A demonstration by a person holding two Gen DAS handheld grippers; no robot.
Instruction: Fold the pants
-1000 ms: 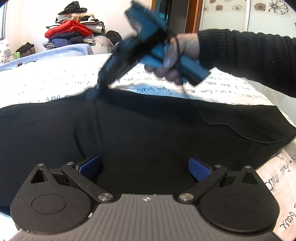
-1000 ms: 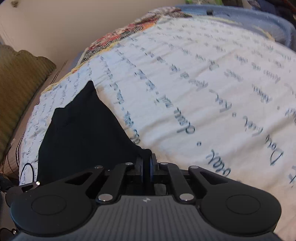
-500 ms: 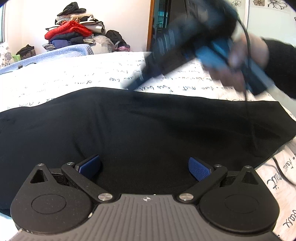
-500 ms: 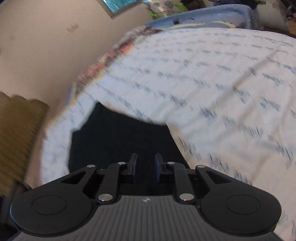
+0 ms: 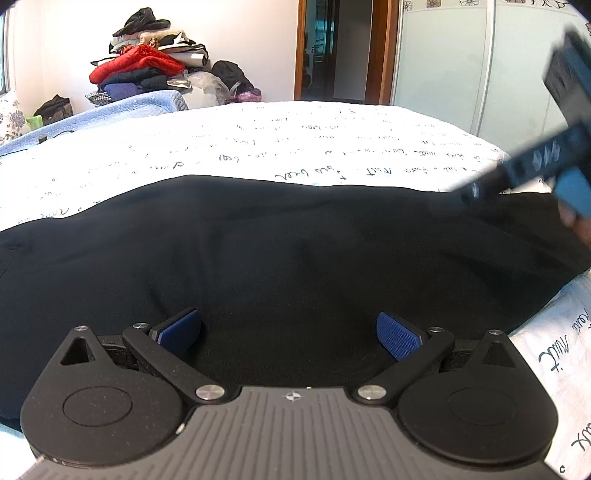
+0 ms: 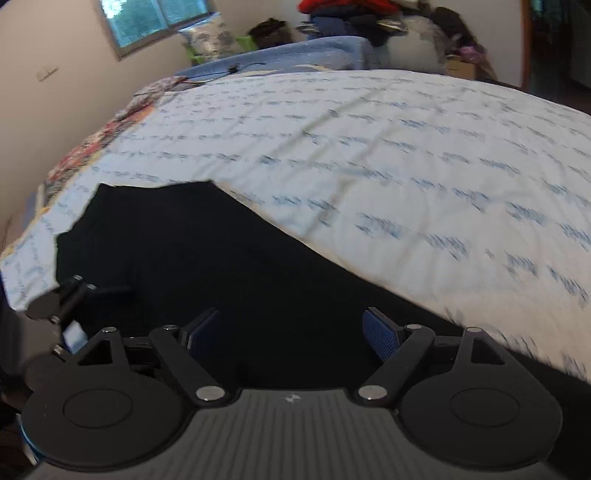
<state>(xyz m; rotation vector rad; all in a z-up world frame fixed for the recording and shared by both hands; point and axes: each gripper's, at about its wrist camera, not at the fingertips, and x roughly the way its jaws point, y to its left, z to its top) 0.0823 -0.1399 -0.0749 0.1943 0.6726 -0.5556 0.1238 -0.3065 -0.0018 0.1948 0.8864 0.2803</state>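
You're holding the left tool (image 5: 289, 332) low over the black pants (image 5: 295, 258), w/ its blue pads (image 5: 397, 335) spread wide apart and nothing between them. The pants are lying flat across the bed (image 5: 332, 140), stretching left to right through the whole left wrist view, on a white sheet w/ handwriting print. Their far edge is running in a soft curve; the near edge is hidden under the tool body.

Your right tool (image 6: 293, 334) is also hanging over the pants (image 6: 221, 266), fingers parted wide, gripping nothing. In the left wrist view that same tool (image 5: 469, 192) is coming in blurred at the upper right, tip right at the pants' far edge near the right end; can't tell if it's touching the cloth. From the right wrist view the pants are running away to the upper left, ending in an uneven edge close to the bed's (image 6: 406, 155) left side. The left tool (image 6: 55, 310) is showing at the left edge of that view, over the fabric.

Bkgd: a pile of clothes (image 5: 147, 66) w/ a red jacket on top is sitting beyond the bed, next to an open doorway (image 5: 332, 51). A window (image 6: 155, 18) is showing on the wall in the right wrist view.
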